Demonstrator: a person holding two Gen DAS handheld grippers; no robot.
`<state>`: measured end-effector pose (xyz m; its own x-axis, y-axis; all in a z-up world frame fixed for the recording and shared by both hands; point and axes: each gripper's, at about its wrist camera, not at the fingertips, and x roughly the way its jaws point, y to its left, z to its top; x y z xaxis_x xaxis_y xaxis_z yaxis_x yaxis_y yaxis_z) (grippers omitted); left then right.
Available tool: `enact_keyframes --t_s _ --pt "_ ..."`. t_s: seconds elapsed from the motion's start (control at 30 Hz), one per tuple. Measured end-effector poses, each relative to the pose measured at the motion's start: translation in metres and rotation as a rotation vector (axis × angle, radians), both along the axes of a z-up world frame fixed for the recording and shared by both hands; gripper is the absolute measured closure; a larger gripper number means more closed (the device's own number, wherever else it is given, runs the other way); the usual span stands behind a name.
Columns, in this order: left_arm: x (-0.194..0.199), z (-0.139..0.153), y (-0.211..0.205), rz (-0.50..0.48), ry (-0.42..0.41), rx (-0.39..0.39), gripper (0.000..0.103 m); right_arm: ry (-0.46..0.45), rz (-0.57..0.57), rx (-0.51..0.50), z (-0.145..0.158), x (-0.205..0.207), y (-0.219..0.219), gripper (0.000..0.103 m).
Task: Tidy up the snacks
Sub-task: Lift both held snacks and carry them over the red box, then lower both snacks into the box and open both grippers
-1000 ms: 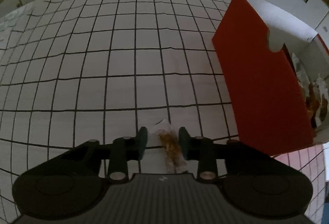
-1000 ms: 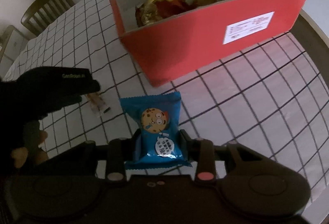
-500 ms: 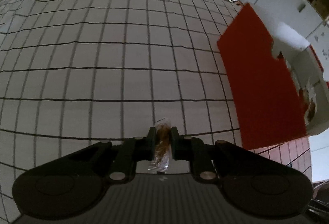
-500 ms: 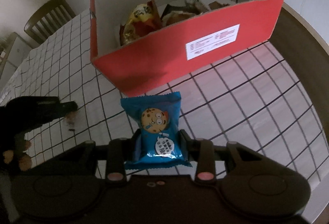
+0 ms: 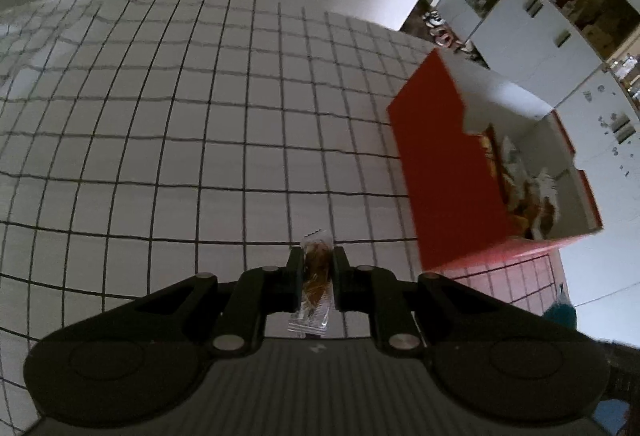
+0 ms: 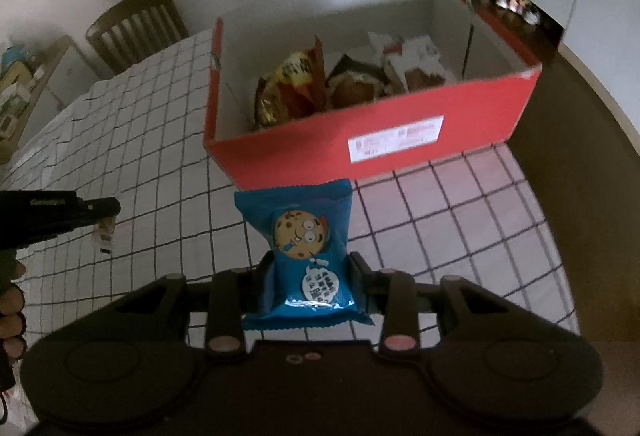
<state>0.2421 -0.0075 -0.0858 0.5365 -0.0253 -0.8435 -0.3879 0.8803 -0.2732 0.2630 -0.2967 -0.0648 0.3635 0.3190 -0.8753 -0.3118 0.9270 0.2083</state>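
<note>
Left claw [image 5: 316, 268] clenched on a small clear-wrapped snack [image 5: 315, 276], held clear above the tabletop [image 5: 180, 140]; red box [image 5: 452, 180] sits ahead and to its right. Right claw [image 6: 312, 276] grasping the blue cookie packet [image 6: 302, 248] by its lower half, box [image 6: 372, 140] straight ahead. Risks: the slick thin wrapper could slip from the left pinch; the packet's free top edge could catch the box wall; both claws may crowd the opening together.

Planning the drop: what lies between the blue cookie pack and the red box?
Only bare checked tablecloth, in the right wrist view, between the blue cookie pack and the red box.
</note>
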Motion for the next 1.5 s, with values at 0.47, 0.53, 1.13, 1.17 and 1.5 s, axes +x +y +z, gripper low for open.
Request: enact_keyframes --t_s 0.47,0.53,1.13,1.17,1.5 --pt "0.027 0.061 -0.07 -0.083 -0.098 0.046 0.089 -0.135 0.118 -0.015 0.049 0.043 -0.027 0.067" --pt "0.038 0.068 -0.083 -0.103 -0.11 0.054 0.089 -0.153 0.13 -0.015 0.053 0.052 -0.029 0.067" --pt "0.136 0.067 -0.173 -0.203 -0.088 0.117 0.089 -0.217 0.196 0.021 0.054 0.13 -0.036 0.067" --pt "0.14 0.063 -0.176 -0.204 -0.079 0.127 0.089 -0.219 0.196 0.022 0.052 0.134 -0.035 0.067" --pt "0.173 0.032 -0.189 -0.213 -0.008 0.155 0.089 -0.167 0.184 0.0 0.024 0.172 -0.028 0.067"
